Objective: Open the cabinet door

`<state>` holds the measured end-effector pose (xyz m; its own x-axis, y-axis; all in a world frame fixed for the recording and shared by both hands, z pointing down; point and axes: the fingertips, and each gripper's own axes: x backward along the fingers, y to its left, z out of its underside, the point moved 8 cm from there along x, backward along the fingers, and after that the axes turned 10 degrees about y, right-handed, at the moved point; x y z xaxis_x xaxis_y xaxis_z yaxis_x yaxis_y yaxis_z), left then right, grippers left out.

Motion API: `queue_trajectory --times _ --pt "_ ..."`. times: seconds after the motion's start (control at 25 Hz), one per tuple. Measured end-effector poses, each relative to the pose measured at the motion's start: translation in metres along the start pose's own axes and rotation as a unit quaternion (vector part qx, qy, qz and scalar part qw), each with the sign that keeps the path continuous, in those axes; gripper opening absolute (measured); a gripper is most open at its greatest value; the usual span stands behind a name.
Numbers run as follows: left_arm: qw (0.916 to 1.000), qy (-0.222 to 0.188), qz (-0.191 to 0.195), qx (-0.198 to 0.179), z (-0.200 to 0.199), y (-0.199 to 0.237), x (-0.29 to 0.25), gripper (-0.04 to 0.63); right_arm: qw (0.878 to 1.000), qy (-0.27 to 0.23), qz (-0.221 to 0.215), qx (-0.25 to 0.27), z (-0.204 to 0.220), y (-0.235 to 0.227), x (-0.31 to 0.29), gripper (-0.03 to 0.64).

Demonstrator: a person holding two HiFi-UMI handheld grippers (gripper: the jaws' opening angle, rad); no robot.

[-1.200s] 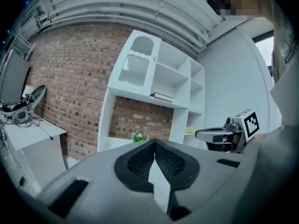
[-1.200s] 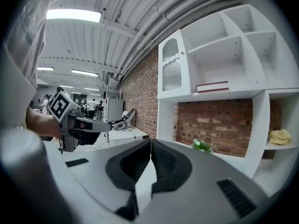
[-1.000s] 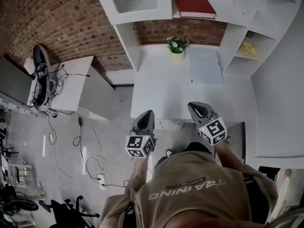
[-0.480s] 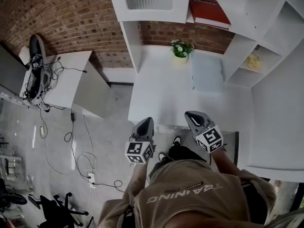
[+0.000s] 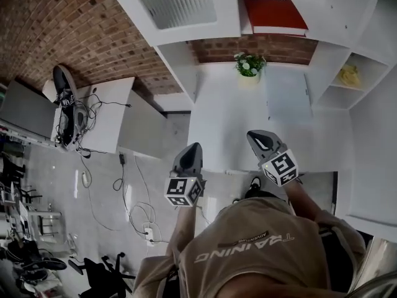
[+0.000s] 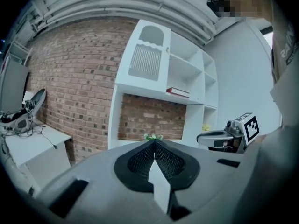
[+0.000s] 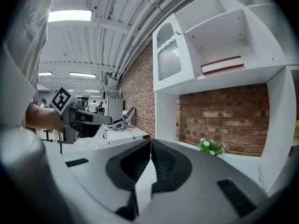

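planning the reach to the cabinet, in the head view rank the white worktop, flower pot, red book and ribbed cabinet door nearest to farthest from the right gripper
1. white worktop, just beneath the right gripper
2. flower pot, at the worktop's back
3. red book, on the shelf above, and ribbed cabinet door, upper left: too close to call

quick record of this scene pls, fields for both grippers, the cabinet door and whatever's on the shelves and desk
left gripper: jaws together, empty, near the front edge of the white desk
right gripper: jaws together, empty, beside the left one
cabinet door: ribbed panel, upper left of the shelf unit, closed, untouched
red book: flat on the open shelf right of the door
potted plant: back of the desk, by the brick wall
yellow object: right-hand cubby, too small to identify
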<state>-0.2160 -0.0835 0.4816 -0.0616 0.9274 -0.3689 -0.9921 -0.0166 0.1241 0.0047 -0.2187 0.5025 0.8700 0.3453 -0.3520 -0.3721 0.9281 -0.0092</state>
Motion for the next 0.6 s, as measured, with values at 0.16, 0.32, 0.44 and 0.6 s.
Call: queue_trajectory --times 0.16,0.32,0.44,0.6 --pt "1.0000 0.002 0.002 -0.009 -0.016 -0.002 -0.029 0.009 1.000 -0.005 0.009 -0.007 0.004 -0.032 -0.003 0.014" --pt "0.9999 0.007 0.012 -0.008 -0.028 -0.007 -0.074 0.009 0.999 0.002 0.032 -0.017 0.015 -0.075 0.004 0.014" --pt "0.9996 -0.003 0.017 -0.022 -0.046 -0.014 -0.105 0.009 0.999 0.012 0.042 -0.030 0.023 -0.108 0.005 0.014" --pt "0.9991 -0.007 0.037 -0.020 -0.060 -0.026 -0.139 0.009 0.998 0.021 0.045 -0.033 0.023 -0.141 -0.006 0.014"
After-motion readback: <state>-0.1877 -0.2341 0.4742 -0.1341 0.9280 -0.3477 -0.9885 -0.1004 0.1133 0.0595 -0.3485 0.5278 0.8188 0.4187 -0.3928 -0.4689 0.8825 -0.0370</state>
